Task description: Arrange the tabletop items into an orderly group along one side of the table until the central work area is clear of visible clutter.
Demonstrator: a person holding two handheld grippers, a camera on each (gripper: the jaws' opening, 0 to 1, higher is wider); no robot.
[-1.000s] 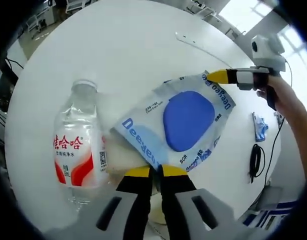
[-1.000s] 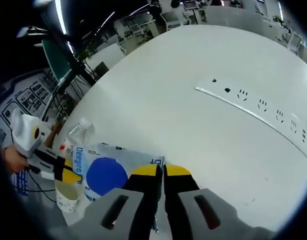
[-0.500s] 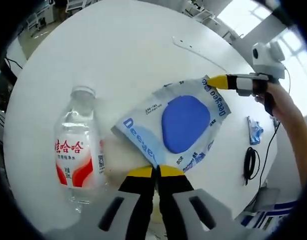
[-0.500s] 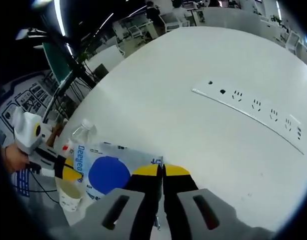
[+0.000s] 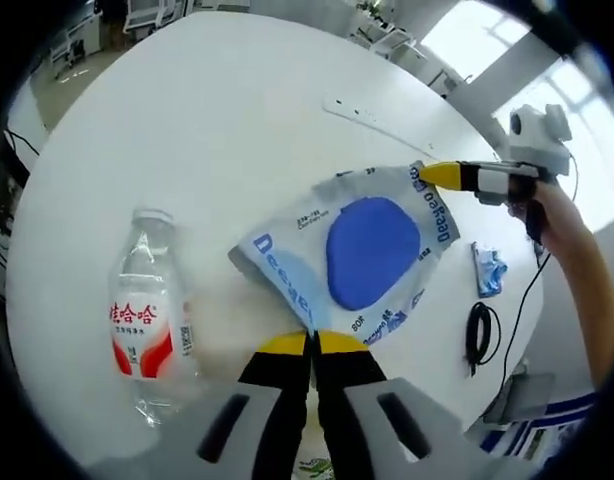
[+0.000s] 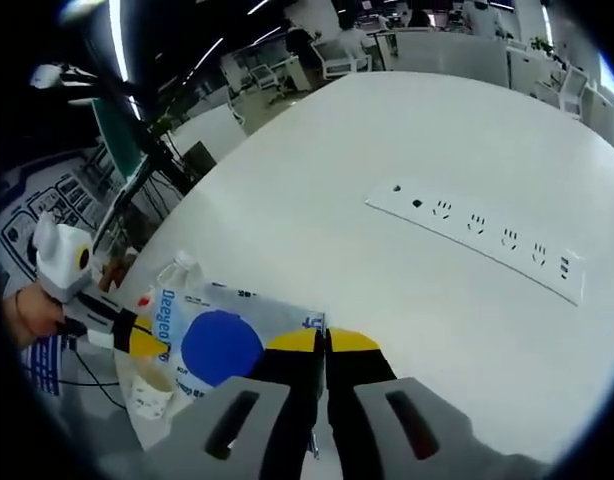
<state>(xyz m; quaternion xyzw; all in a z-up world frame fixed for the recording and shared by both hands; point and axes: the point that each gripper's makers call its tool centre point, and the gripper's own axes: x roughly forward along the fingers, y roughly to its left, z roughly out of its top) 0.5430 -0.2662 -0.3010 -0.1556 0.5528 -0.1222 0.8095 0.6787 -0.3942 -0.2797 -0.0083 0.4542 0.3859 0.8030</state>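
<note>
Largest first: we log a big round white table (image 5: 237,120), also seen in right gripper view (image 6: 317,190). A long white power strip (image 6: 477,238) w/ several sockets lies flat on it, well away from the other items; in left gripper view it shows as a thin strip (image 5: 372,118) at the far side.

Next, a flat white-and-light-blue plastic pouch w/ a dark blue rounded patch (image 5: 359,255) and blue lettering. We see it stretched between the two tools, above the tabletop near the table edge. Right gripper view shows same pouch (image 6: 219,340).

Left gripper (image 5: 313,345): yellow-tipped black jaws pressed together, pinching the near corner of the pouch. It appears in right gripper view as well (image 6: 139,337), at the pouch's far end. Right gripper (image 6: 325,343): jaws likewise closed, clamped on the opposite corner of the pouch; from the left gripper view we see it (image 5: 439,176) w/ a person's hand (image 5: 547,205) and forearm behind it.

A clear plastic water bottle w/ red-and-white label (image 5: 145,325) lies on its side on the table, just beside the pouch, apart from it. In right gripper view the bottle (image 6: 167,280) is partly behind the pouch.

Smaller: a crumpled blue-and-white wrapper (image 5: 487,270) and a black coiled cable (image 5: 477,335) near the table edge, beyond the pouch. A pale paper cup (image 6: 152,392) sits below the pouch in right gripper view; contents can't tell.
</note>
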